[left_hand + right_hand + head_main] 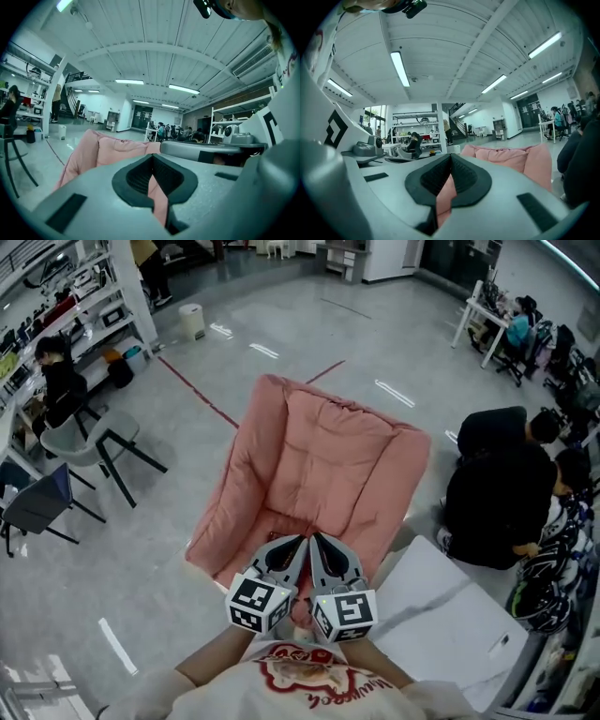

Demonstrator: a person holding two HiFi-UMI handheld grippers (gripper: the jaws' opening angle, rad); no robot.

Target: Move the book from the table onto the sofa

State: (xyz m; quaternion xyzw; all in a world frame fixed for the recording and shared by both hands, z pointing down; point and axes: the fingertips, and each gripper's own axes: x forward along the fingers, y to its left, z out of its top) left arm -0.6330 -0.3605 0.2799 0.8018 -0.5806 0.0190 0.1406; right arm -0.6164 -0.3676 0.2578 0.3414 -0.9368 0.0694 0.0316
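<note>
A pink cushioned sofa [319, 456] stands on the grey floor straight ahead of me. A white table [441, 615] sits to its lower right. I see no book in any view. Both grippers are raised side by side close to my chest, over the sofa's near edge in the head view. My left gripper [299, 541] is shut with nothing between its jaws, and so is my right gripper [316, 539]. In the left gripper view the shut left gripper [152, 158] points level at the sofa [108, 150]. The right gripper view shows the same for the right gripper [450, 158] and the sofa [511, 158].
Two people in dark clothes [497, 484] sit right of the sofa, near the table. A grey chair [84, 442] and a person at a bench [56, 381] are at the left. A white bin [192, 322] stands far back, and a red line [202, 395] crosses the floor.
</note>
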